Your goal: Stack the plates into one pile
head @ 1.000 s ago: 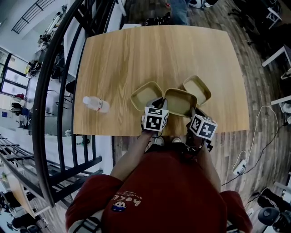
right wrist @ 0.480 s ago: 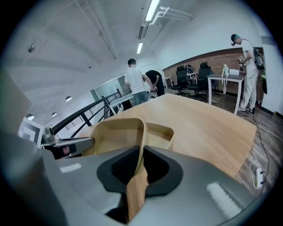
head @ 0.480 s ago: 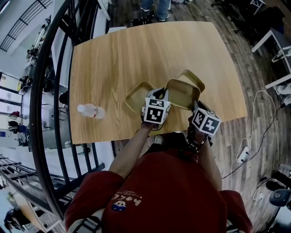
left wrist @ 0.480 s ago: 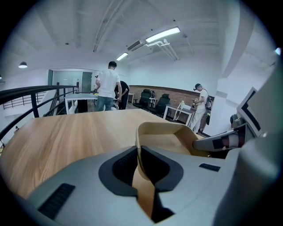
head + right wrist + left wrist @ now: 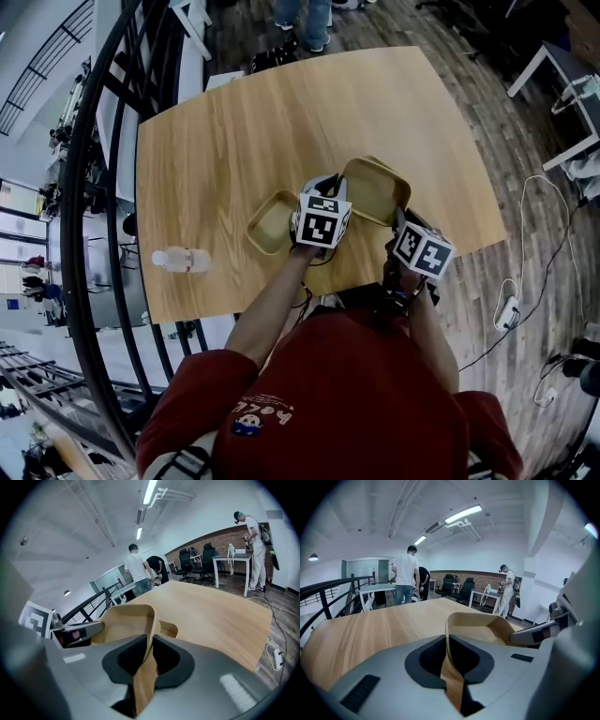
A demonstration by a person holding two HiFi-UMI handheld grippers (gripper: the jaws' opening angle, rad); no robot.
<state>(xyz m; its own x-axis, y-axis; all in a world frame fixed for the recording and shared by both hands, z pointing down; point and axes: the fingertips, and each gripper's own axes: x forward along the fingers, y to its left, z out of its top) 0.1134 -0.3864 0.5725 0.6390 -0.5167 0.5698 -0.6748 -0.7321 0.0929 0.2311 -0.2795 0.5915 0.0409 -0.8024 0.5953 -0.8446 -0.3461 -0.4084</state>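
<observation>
Three tan square plates are on the wooden table [image 5: 234, 122]. One plate [image 5: 375, 190] is held up off the table by both grippers. My left gripper [image 5: 329, 182] is shut on its left rim. My right gripper [image 5: 399, 218] grips its near right rim, and its jaws are opening. In the left gripper view the rim [image 5: 480, 623] runs between the jaws of the left gripper [image 5: 447, 641]; in the right gripper view the plate [image 5: 126, 620] sits in the right gripper [image 5: 149, 644]. A second plate [image 5: 271, 223] lies to the left. The third plate [image 5: 169, 629] lies mostly hidden under the held one.
A clear water bottle [image 5: 183, 260] lies near the table's left front corner. A black railing [image 5: 103, 141] runs along the table's left side. People stand beyond the far edge [image 5: 407, 573]. A white cable [image 5: 525, 272] lies on the floor at the right.
The middle plate has been lifted off the table and carried away from the left plate, over the right-hand plate. Both grippers rose with it.
</observation>
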